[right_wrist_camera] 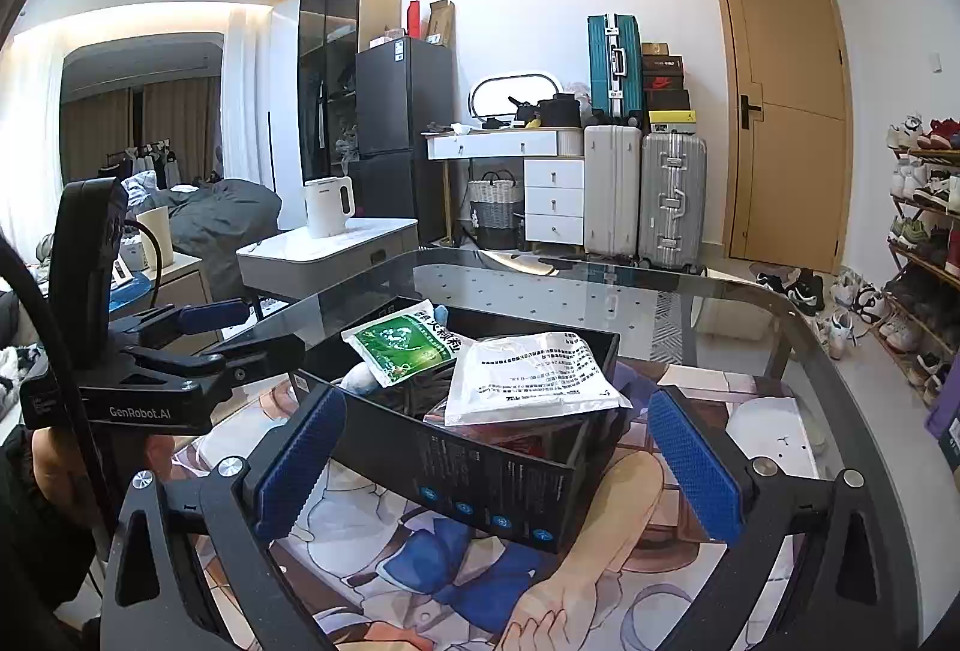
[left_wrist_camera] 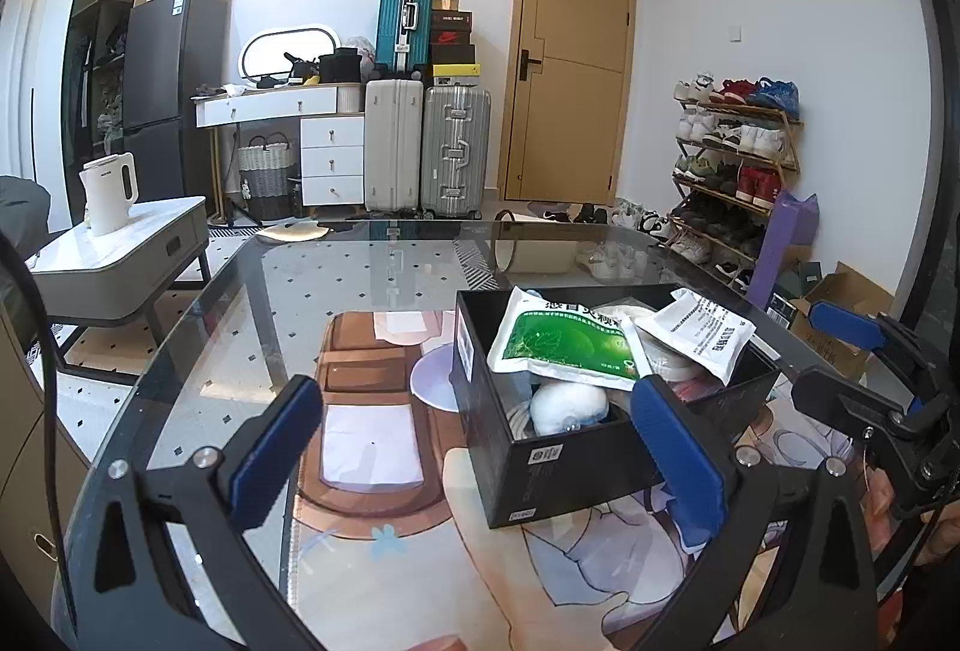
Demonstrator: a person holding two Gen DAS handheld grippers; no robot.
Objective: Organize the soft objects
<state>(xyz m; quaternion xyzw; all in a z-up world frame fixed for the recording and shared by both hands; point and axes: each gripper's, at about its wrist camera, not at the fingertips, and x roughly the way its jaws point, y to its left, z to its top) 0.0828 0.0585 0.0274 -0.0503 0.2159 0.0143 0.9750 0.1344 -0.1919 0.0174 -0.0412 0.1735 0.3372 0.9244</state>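
1. Looking along the left gripper [left_wrist_camera: 480,447], we see its blue ribbed pads spread wide with nothing between them; the right-hand pad [left_wrist_camera: 678,459] stands just in front of the near wall of the black box [left_wrist_camera: 576,465], though we cannot tell whether it touches. The box sits on a glass table [left_wrist_camera: 252,279] over a printed mat [left_wrist_camera: 384,525]. In it lie a green sachet [left_wrist_camera: 564,345], glossy and flat, a white printed sachet [left_wrist_camera: 702,333] tilted over the right rim, and below them a white plush ball [left_wrist_camera: 570,405], fuzzy and round. The right gripper [left_wrist_camera: 840,351] shows at the far right, beside the box.

2. From the right wrist, the right gripper [right_wrist_camera: 498,459] is likewise parted and empty, its pads flanking the near corner of the black box [right_wrist_camera: 498,489], stiff card with sharp edges. The white printed sachet [right_wrist_camera: 534,375] rests crinkled on top, the green sachet [right_wrist_camera: 402,345] behind it leaning on the left rim. The left gripper [right_wrist_camera: 228,327] appears at the left, near the box.

3. We judge the gathering nearly done: the soft things we can see are already in the box. The next move likely calls for tucking down the sachets that overhang the rim, with a light pinch, as the pouches will slide and buckle.
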